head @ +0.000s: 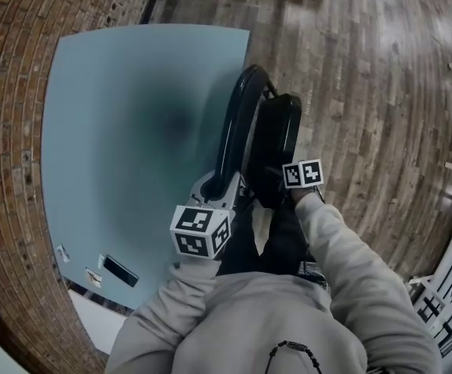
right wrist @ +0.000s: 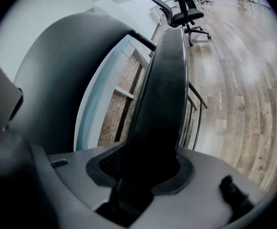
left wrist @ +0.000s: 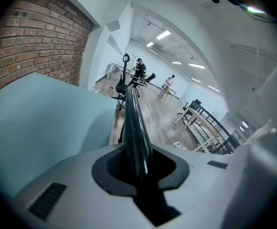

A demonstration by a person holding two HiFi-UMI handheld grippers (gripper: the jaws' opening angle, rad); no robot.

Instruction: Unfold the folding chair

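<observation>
Two grippers are on the folding chair, which stands folded and upright on the wooden floor, just beside the edge of a pale blue table. We see the left gripper at the side of the chair that is nearer to the table. In the left gripper view its jaws stand narrow, almost together, and they clamp the thin black tube of the chair frame, which runs straight out from between them. The right gripper is at the other side. In the right gripper view its jaws stand at about a middle width, and the flat black panel of the chair fills the whole gap between them, so we read this as a grip on the edge of the panel. In the head view the tube makes a curved bow at the top of the chair, and the panel lies close beside it. Both grey sleeves reach forward to the grippers. Behind the table there is a brick wall, and far away on the floor stands an office chair.
</observation>
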